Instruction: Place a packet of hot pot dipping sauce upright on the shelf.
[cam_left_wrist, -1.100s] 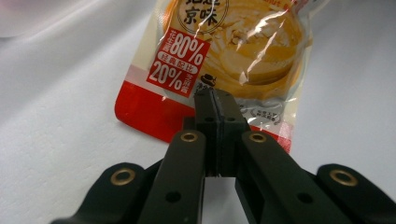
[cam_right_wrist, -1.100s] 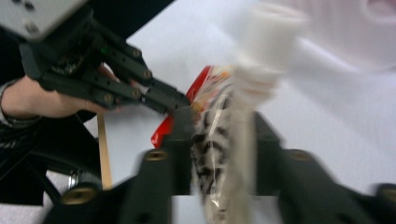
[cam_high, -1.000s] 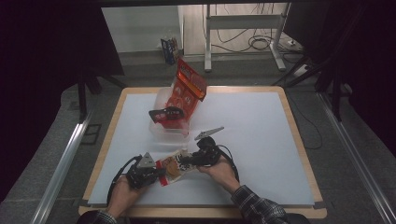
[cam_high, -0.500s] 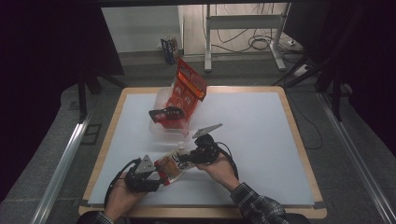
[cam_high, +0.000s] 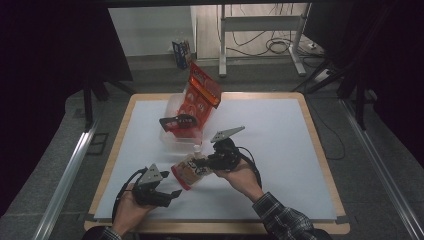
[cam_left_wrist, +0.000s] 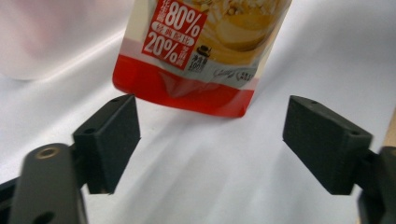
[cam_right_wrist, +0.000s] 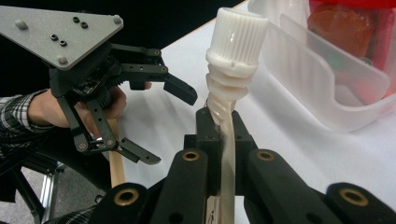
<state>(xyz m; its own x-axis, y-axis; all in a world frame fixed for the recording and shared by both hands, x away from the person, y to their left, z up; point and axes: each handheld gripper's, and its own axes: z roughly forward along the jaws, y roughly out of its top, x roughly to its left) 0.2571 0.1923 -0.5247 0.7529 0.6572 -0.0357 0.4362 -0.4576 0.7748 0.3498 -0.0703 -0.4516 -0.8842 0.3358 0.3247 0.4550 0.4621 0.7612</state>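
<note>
the spouted pouch (cam_high: 189, 170) hangs just below the middle of the high view, pinched near its white screw cap (cam_right_wrist: 237, 39) by the right gripper (cam_high: 210, 161), whose jaws are clamped flat on the pouch's neck. its red bottom edge points toward the left gripper (cam_high: 172, 194) at lower left, whose jaws have just been opening and now stand released and wide, the pouch's base (cam_left_wrist: 184, 91) beyond them and not between the pads. the pouch is lifted clear of the white mat (cam_high: 280, 150), which covers a wooden-edged table (cam_high: 320, 150). around it lie grey carpet, a metal rail at lower left and a desk frame with cables at the top. above the pouch, a clear plastic bin (cam_high: 172, 132) holds an upright red snack bag (cam_high: 200, 92) and a black-handled item, unclear. the pouch's red label reads "80%" and "20%" (cam_left_wrist: 173, 28); the smaller print is illegible.
</note>
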